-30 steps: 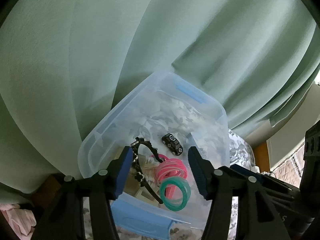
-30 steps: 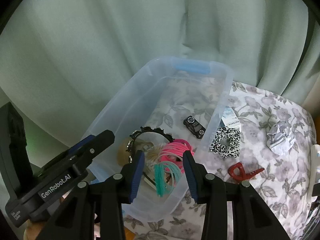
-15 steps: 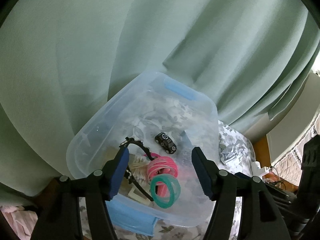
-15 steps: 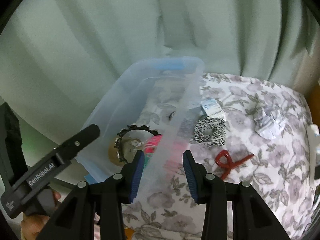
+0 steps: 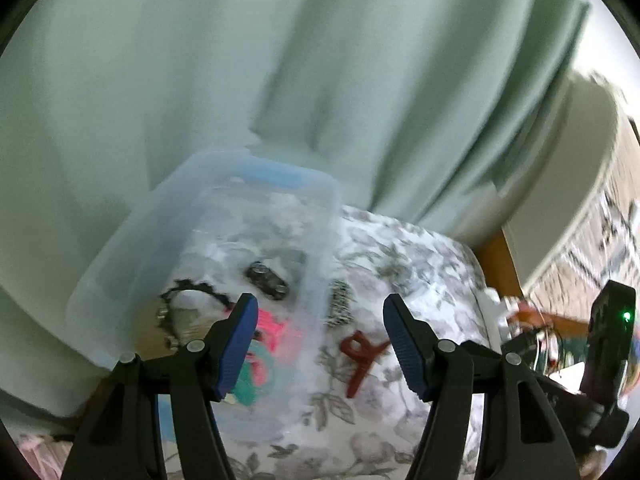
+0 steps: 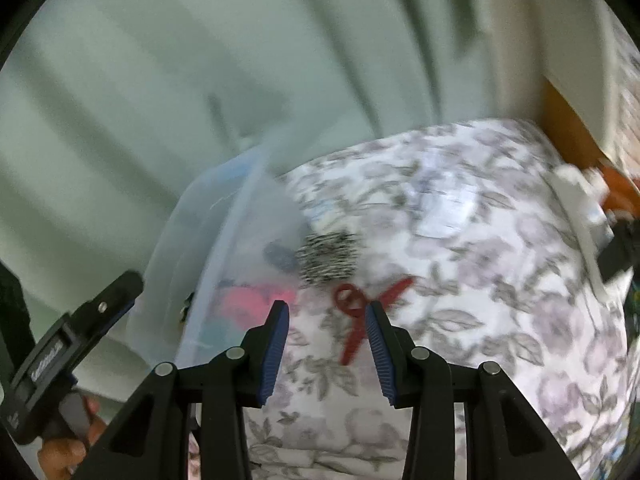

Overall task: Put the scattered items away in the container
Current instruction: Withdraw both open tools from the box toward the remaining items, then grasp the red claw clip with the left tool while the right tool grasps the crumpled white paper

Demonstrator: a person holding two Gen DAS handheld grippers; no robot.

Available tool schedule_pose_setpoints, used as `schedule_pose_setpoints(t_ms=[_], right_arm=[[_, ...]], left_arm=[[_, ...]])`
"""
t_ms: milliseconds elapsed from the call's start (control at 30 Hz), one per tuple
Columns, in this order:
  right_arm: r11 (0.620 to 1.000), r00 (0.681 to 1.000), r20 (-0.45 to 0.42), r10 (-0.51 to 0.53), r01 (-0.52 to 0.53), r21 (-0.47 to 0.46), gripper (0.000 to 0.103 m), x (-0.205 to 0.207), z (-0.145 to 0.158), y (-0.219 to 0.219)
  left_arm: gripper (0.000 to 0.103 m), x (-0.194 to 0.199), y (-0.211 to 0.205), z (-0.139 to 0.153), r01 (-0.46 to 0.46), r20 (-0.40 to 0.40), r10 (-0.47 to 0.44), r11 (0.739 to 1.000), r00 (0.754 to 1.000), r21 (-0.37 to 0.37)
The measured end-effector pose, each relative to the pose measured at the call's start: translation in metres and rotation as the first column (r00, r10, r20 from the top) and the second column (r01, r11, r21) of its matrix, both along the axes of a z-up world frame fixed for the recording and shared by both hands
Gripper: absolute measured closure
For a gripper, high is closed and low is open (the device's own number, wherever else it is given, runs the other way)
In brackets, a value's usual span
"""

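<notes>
Container [image 5: 168, 240]: the clear plastic tub with blue handles sits at the left of the floral-covered counter [image 5: 400, 248], backed by a pale green curtain [image 5: 320, 60]. Inside it you have a small black toy car [image 5: 267, 280], a black beaded band [image 5: 176, 300], pink rings [image 5: 272, 326] and a teal ring [image 5: 256, 380]; both views are blurred, so finer detail cannot be confirmed.

Items outside the tub: a black-and-white scrunchie [image 6: 328, 256] lies on the cloth just beside the tub's right wall; a red hair clip [image 6: 356, 316] lies nearer to you, just beyond it; a crumpled white piece [image 6: 444, 208] lies farther to the right, well apart from the tub.

Your left tongs [image 5: 320, 344] stand wide, having just been opening, with nothing between the blue pads; the tub's right wall and the red clip show in the gap, below and untouched. Your right tongs [image 6: 326, 344] are set narrower and also carry nothing; the red clip lies just ahead of the right pad, and whether it touches cannot be told. Your left hand [image 6: 68, 440] shows at the right view's lower-left corner, gripping its tool's handle.
</notes>
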State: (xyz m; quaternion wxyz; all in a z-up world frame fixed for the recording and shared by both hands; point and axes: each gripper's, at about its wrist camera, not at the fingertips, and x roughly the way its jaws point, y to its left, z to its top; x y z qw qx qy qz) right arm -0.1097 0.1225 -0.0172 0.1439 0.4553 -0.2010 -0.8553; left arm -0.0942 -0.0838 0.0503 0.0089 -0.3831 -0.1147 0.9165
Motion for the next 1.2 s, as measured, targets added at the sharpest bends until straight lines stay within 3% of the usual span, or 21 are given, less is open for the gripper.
schedule_pose_setpoints(t_ms=[233,467,733,1033,1200], right_arm=[[0.987,0.989,0.014,-0.146,0.147,-0.063,0.058,0.004,-0.014,0.076],[0.97,0.969,0.114,-0.22,0.229,-0.077,0.057,0.006,-0.058,0.124],[0.977,0.963,0.195,-0.184,0.2,-0.068,0.057,-0.005,-0.095,0.126],[0.991,0.964,0.239,-0.117,0.129,-0.035,0.057,-0.016,-0.122,0.109],[0.997,0.974,0.211,-0.077,0.078,0.003,0.057,-0.028,-0.124,0.102]], left_arm=[[0.037,-0.021,0.059,-0.017,0.118,0.063,-0.116,0.992,0.991,-0.045],[0.037,-0.038,0.106,-0.072,0.228,0.2,-0.21,0.971,0.957,-0.074],[0.037,-0.054,0.109,-0.141,0.199,0.34,-0.155,0.975,0.927,-0.098],[0.037,-0.07,0.104,-0.179,0.186,0.375,-0.13,0.976,0.918,-0.117],[0.037,-0.083,0.102,-0.195,0.156,0.377,-0.104,0.982,0.92,-0.11]])
